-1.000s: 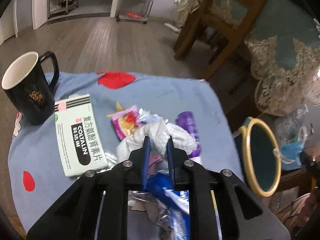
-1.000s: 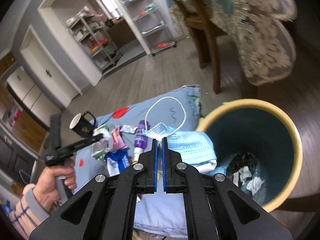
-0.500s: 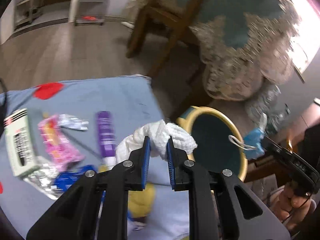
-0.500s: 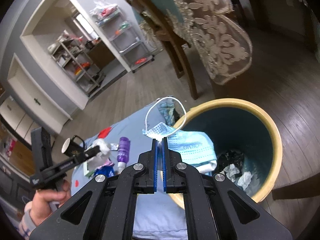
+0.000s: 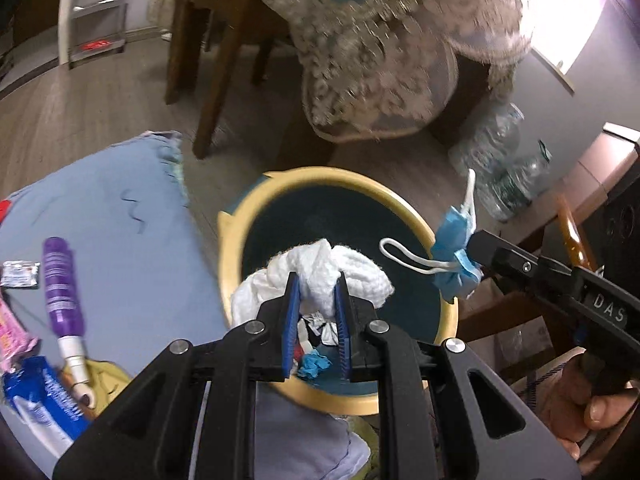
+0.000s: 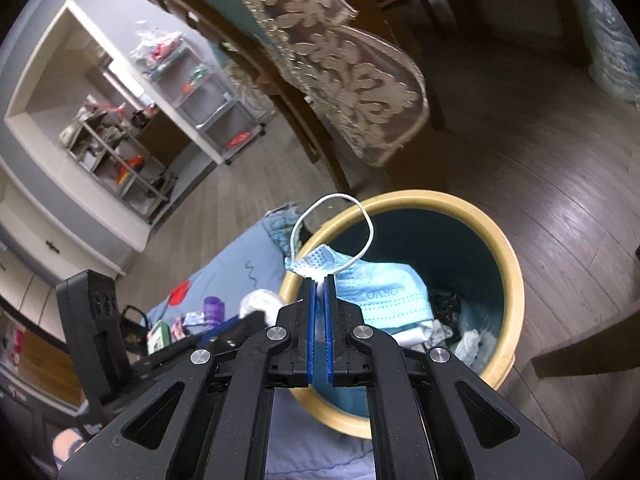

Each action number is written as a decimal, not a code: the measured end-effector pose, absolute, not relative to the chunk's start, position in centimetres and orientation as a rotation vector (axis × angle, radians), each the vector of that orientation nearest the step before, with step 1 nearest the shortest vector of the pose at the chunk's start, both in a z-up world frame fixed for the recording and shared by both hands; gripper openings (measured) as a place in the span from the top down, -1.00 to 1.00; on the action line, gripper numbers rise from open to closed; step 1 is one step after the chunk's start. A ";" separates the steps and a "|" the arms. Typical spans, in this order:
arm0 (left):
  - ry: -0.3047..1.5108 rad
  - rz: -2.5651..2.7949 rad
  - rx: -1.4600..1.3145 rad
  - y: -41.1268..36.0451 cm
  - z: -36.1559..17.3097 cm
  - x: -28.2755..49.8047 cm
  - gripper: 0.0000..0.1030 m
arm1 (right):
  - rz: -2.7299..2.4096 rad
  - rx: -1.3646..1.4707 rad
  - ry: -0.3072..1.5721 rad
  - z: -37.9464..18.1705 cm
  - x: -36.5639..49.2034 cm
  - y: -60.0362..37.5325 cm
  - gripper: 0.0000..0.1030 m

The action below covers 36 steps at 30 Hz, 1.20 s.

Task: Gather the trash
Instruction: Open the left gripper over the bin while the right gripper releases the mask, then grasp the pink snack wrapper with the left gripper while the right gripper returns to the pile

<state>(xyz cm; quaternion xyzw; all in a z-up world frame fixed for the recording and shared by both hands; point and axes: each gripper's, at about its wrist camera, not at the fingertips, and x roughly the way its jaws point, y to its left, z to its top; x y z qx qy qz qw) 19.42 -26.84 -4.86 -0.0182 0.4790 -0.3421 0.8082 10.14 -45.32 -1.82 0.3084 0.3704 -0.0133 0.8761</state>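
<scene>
My left gripper (image 5: 317,280) is shut on a crumpled white tissue (image 5: 352,276) and holds it above the mouth of the yellow-rimmed teal trash bin (image 5: 236,240). My right gripper (image 6: 319,280) is shut on a blue face mask (image 6: 384,292) with a white ear loop, held over the near rim of the same bin (image 6: 508,272). The mask also shows in the left wrist view (image 5: 454,256), at the bin's right rim. Trash lies in the bin's bottom.
On the blue cloth (image 5: 100,216) left of the bin lie a purple tube (image 5: 64,280), a blue wrapper (image 5: 40,396), a pink packet and a foil piece. A wooden chair (image 5: 208,40) and a lace-draped table (image 5: 380,60) stand behind the bin. Plastic bottles (image 5: 508,168) lie at right.
My left gripper has carried the tissue right, from above the cloth to over the bin. My right gripper has brought the mask from beside the bin to over its rim.
</scene>
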 end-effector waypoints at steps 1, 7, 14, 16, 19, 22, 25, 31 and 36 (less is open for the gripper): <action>1.028 -0.738 -0.034 -27.3 -5.1 19.4 0.67 | -0.035 0.649 0.780 -2.1 10.2 -45.5 0.90; 1.056 -0.745 0.006 -28.6 -6.5 19.2 0.51 | -0.067 0.644 0.827 -3.3 10.7 -45.7 0.90; 1.042 -0.704 0.020 -27.4 -6.3 19.1 -0.27 | -0.127 0.657 0.884 -4.6 11.0 -46.2 0.06; 1.037 -0.686 0.016 -26.8 -6.1 19.2 -0.31 | -0.130 0.661 0.875 -4.6 10.8 -46.3 -0.06; 1.030 -0.671 0.004 -25.8 -5.7 19.3 -0.35 | -0.134 0.661 0.868 -4.5 10.7 -46.4 -0.14; 1.017 -0.660 -0.002 -24.8 -5.1 19.3 -0.44 | -0.134 0.665 0.866 -4.4 10.7 -46.5 -0.20; 1.003 -0.644 -0.005 -23.4 -4.6 19.2 -0.53 | -0.129 0.670 0.861 -4.3 10.6 -46.5 -0.25; 0.984 -0.569 -0.020 -18.9 -3.3 19.3 -0.62 | -0.082 0.657 0.854 -3.8 11.0 -45.3 -0.27; 0.971 -0.479 -0.032 -14.0 -2.5 19.8 -0.63 | -0.013 0.612 0.854 -3.0 11.5 -43.2 -0.27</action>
